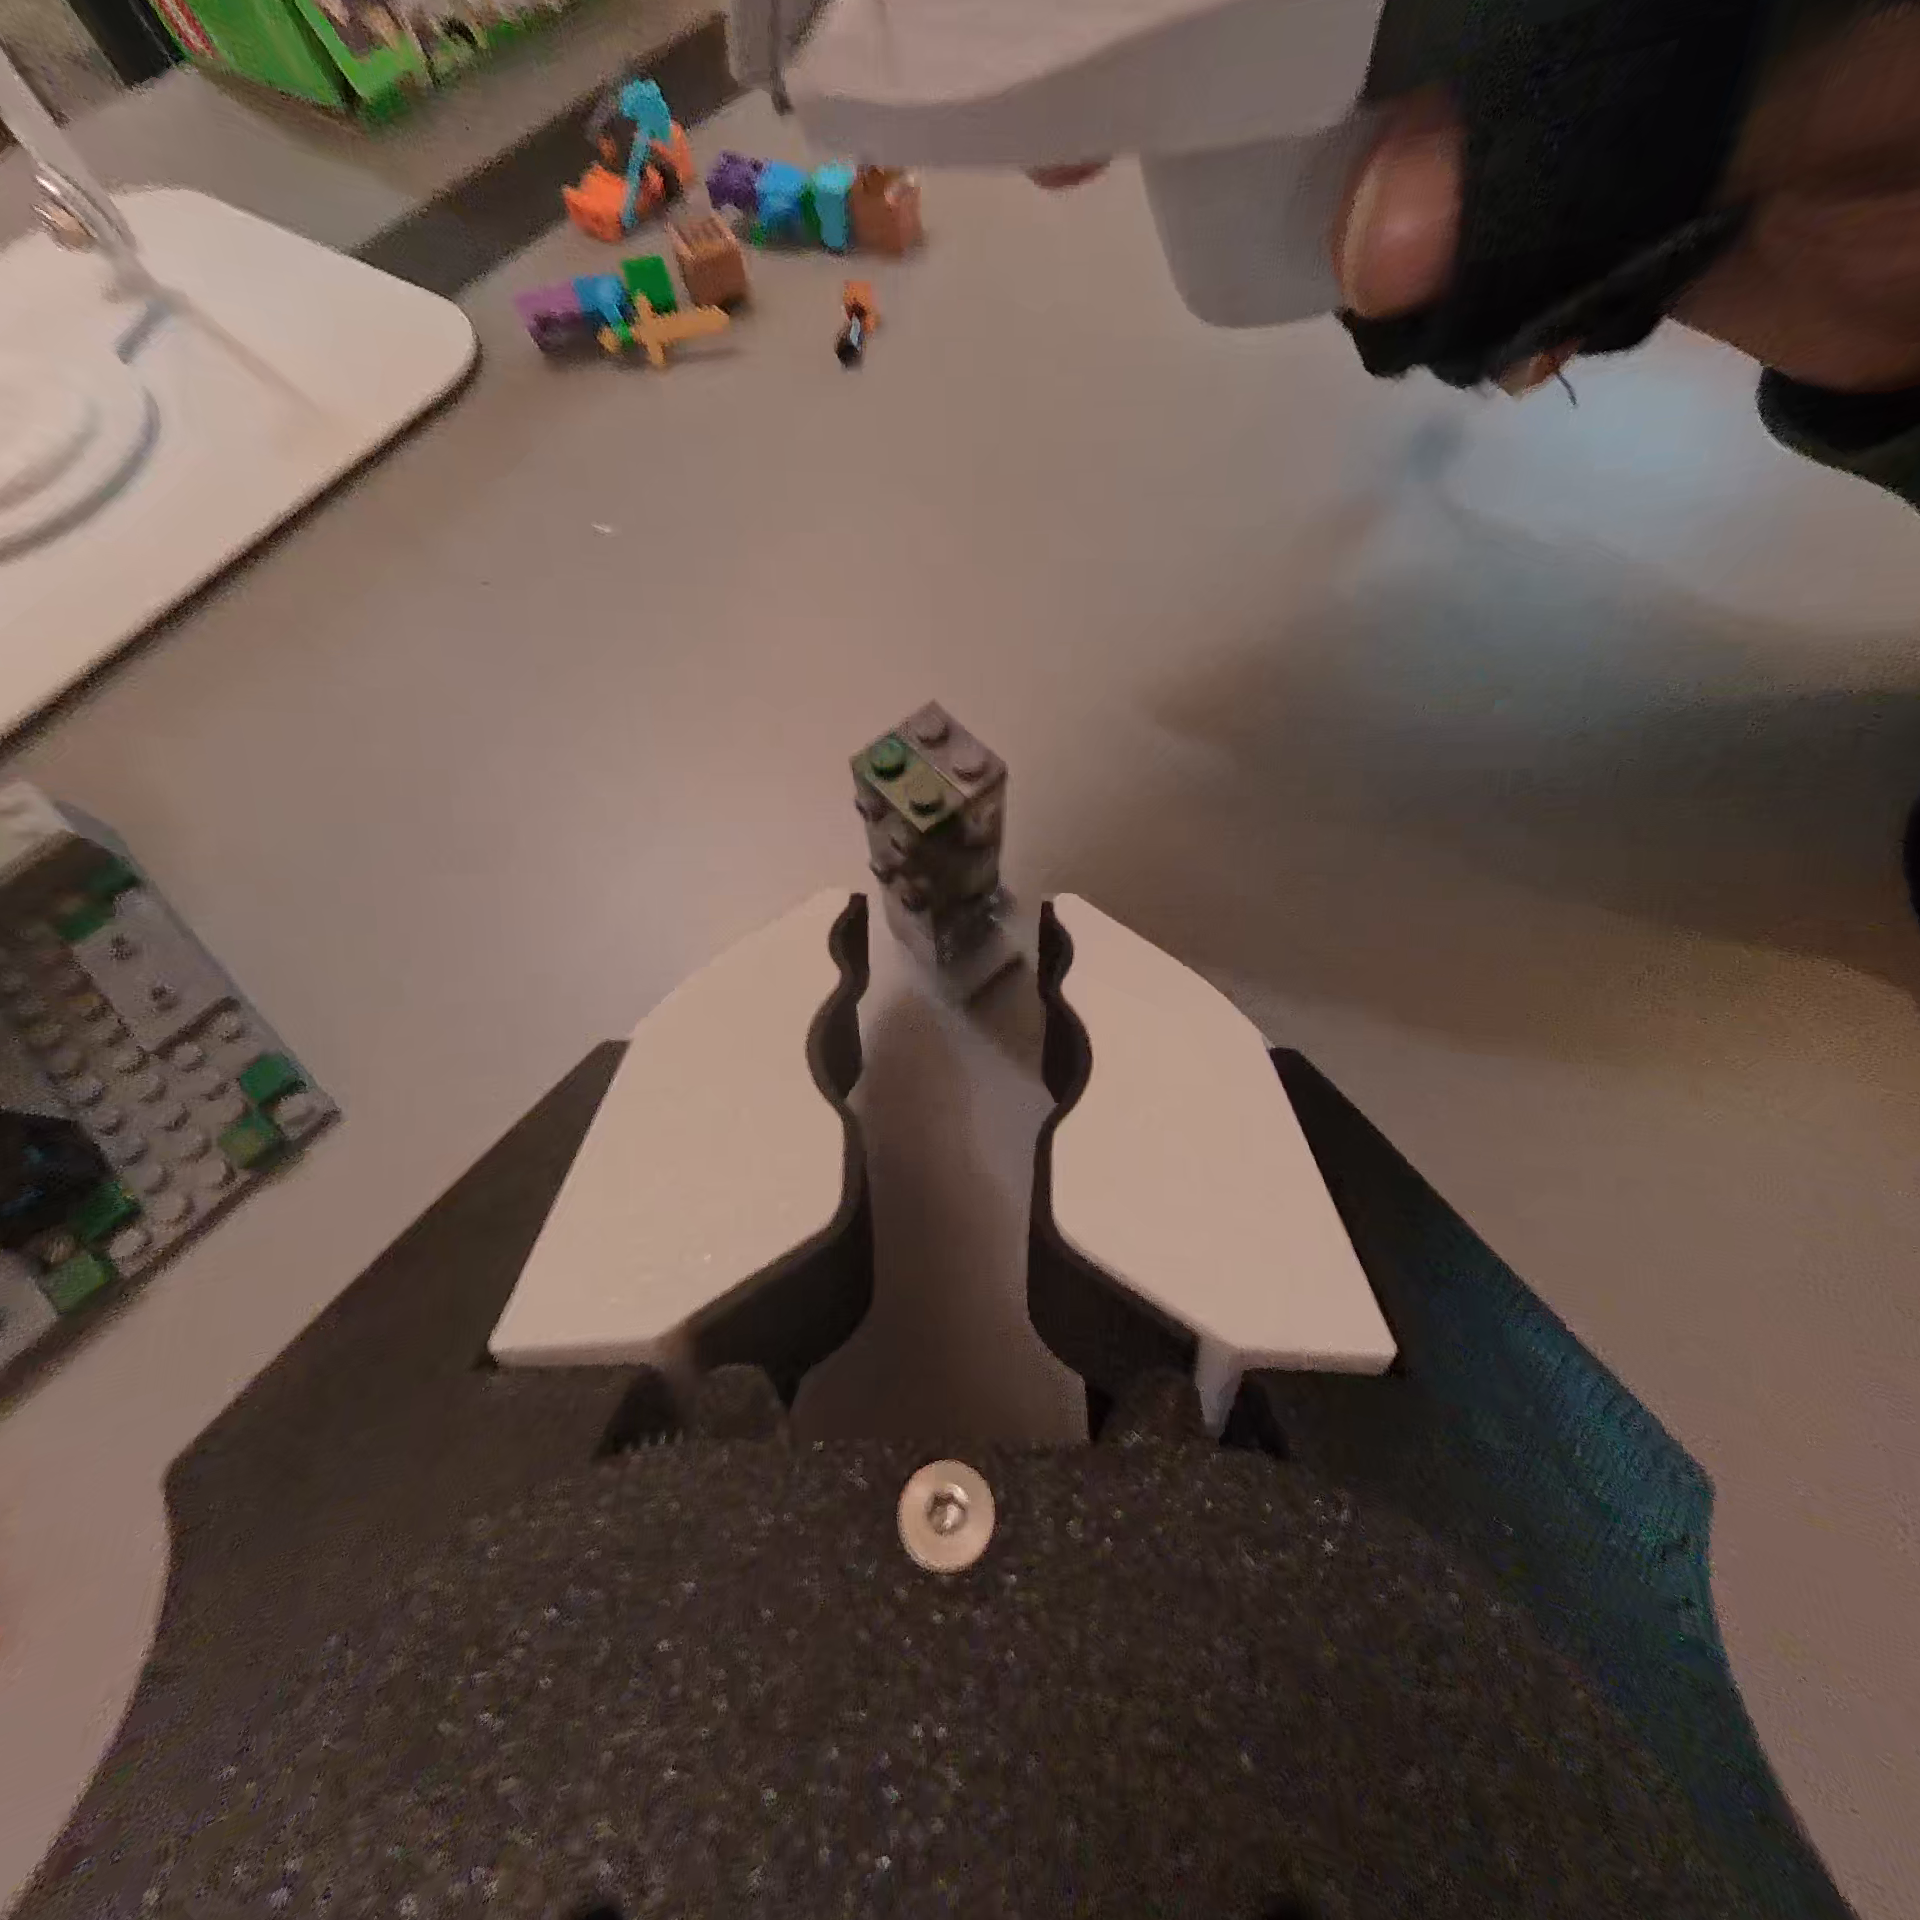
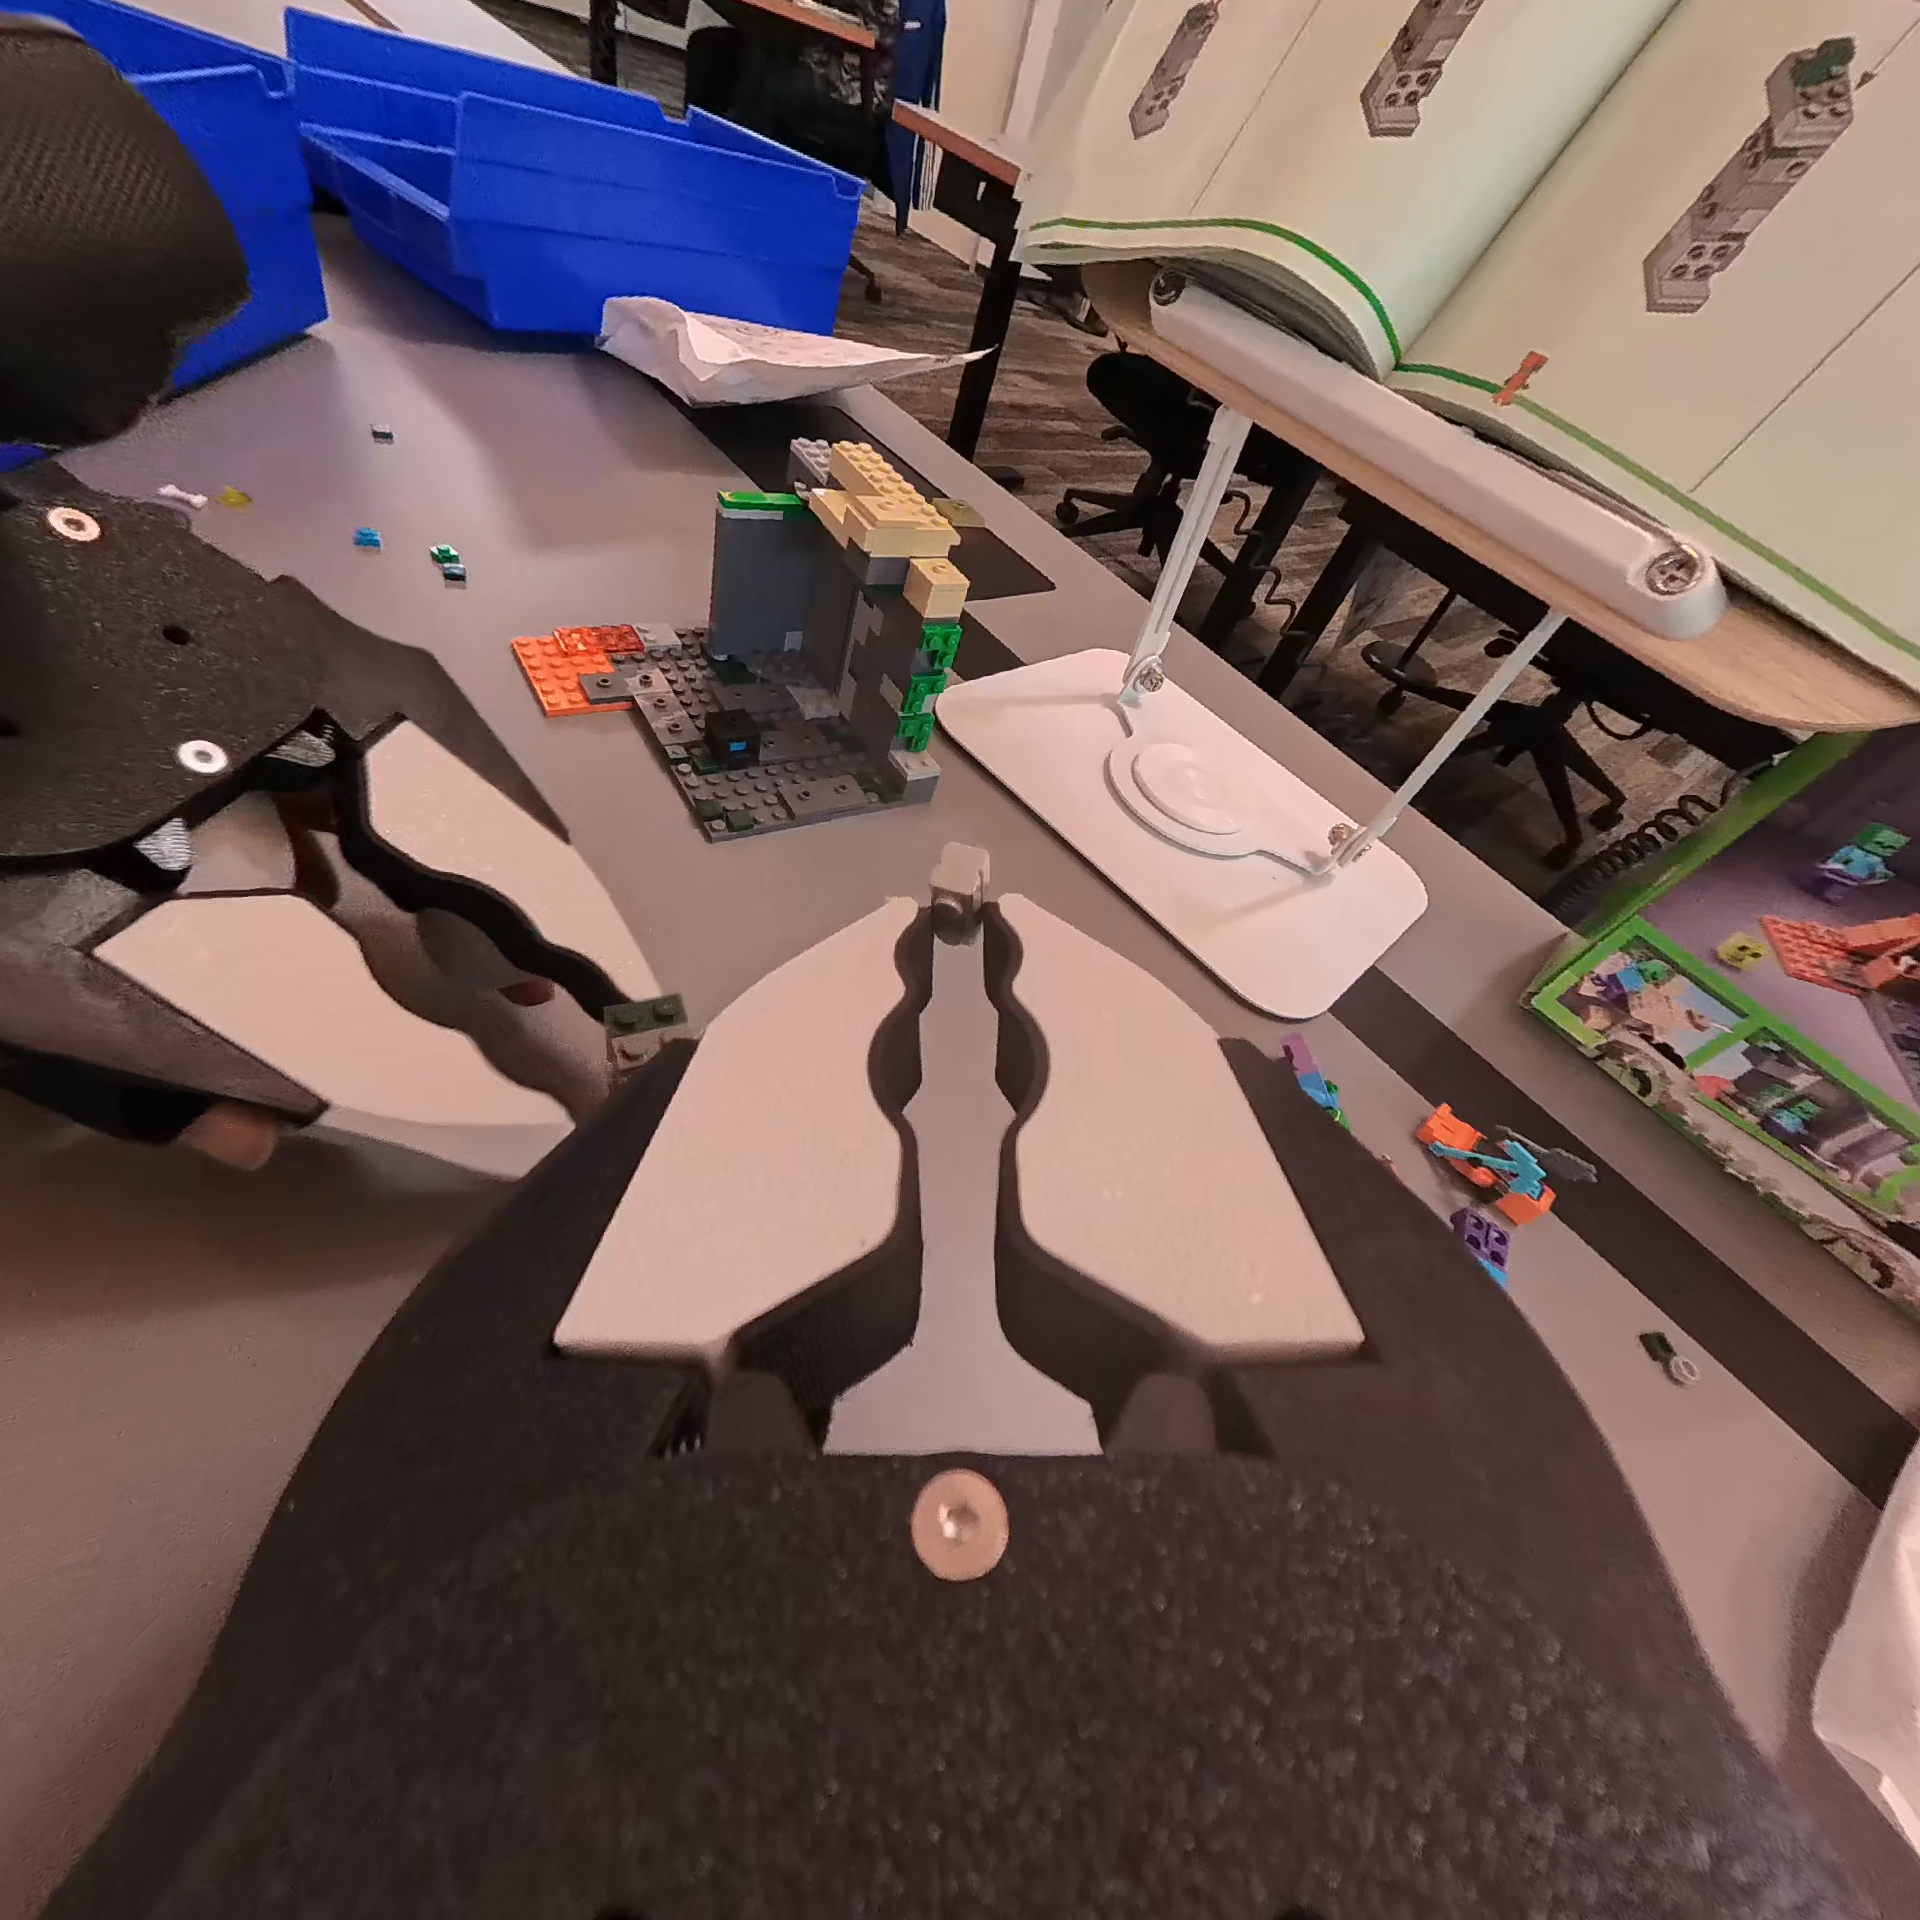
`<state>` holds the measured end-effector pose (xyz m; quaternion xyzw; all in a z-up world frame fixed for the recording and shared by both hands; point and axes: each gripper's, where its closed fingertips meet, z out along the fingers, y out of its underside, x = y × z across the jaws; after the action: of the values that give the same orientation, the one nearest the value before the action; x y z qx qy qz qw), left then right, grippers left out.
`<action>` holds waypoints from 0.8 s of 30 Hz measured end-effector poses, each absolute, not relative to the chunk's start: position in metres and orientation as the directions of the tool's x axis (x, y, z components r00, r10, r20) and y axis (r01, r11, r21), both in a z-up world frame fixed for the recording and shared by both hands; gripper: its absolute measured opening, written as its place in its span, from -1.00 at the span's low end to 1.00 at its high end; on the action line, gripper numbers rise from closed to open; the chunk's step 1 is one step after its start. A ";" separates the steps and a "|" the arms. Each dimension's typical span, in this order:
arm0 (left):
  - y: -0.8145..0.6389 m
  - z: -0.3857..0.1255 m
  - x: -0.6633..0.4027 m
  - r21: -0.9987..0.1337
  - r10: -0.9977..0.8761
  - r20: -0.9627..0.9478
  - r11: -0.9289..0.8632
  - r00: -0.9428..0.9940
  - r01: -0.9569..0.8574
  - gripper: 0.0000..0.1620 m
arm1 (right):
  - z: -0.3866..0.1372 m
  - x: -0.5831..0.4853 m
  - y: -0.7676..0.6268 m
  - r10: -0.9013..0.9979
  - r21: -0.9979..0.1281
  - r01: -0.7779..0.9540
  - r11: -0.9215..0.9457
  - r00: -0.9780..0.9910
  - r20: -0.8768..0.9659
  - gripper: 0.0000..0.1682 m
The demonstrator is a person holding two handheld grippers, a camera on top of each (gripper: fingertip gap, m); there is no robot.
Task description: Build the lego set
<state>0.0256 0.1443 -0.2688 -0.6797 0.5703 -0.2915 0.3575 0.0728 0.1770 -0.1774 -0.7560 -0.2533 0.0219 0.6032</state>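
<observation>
Between the tips of the left tongs (image 1: 948,935) stands a small column of grey and dark green bricks (image 1: 932,821), upright, held by its lower end; the jaws are only narrowly apart, closed on its base. The right tongs (image 2: 961,914) are almost closed and pinch one small grey brick (image 2: 960,883) at their tips.

On the far side of the grey surface (image 2: 312,1299) sits the partly built model (image 2: 790,675) on its grey and orange plates, beside the white stand (image 2: 1184,831) that carries the instruction book (image 2: 1558,208).

I think the risk is in joining: the column is gripped low, so pushing the brick onto it may tilt it or break it apart, and the small brick can slip out.

I count one column, one held brick, one model, two blue bins (image 2: 582,208), one set box (image 2: 1766,1039), and several loose figures (image 2: 1496,1164).
</observation>
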 end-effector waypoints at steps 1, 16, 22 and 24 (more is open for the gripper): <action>0.139 -0.270 0.023 -0.813 -0.987 0.002 -0.095 0.160 -0.574 -0.61 | -0.178 0.074 0.177 0.409 -0.923 0.356 -0.146 0.871 0.271 -0.90; 0.150 -0.260 0.030 -0.808 -0.952 -0.199 0.294 -0.234 -0.511 -0.59 | -0.185 0.075 0.178 0.434 -0.927 0.334 -0.169 0.870 0.234 -0.90; 0.141 -0.258 0.036 -0.819 -0.918 -0.182 0.340 -0.353 -0.463 -0.75 | -0.186 0.072 0.177 0.450 -0.923 0.347 -0.165 0.860 0.242 -0.90; 0.145 -0.257 0.036 -0.812 -0.936 -0.190 0.320 -0.297 -0.488 -0.77 | -0.186 0.073 0.177 0.448 -0.924 0.346 -0.165 0.860 0.242 -0.90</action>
<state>0.0362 0.1446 -0.2573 -0.4833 0.7365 -0.3260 0.3431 0.0731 0.1765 -0.1855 -0.7618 -0.2606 0.0433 0.5915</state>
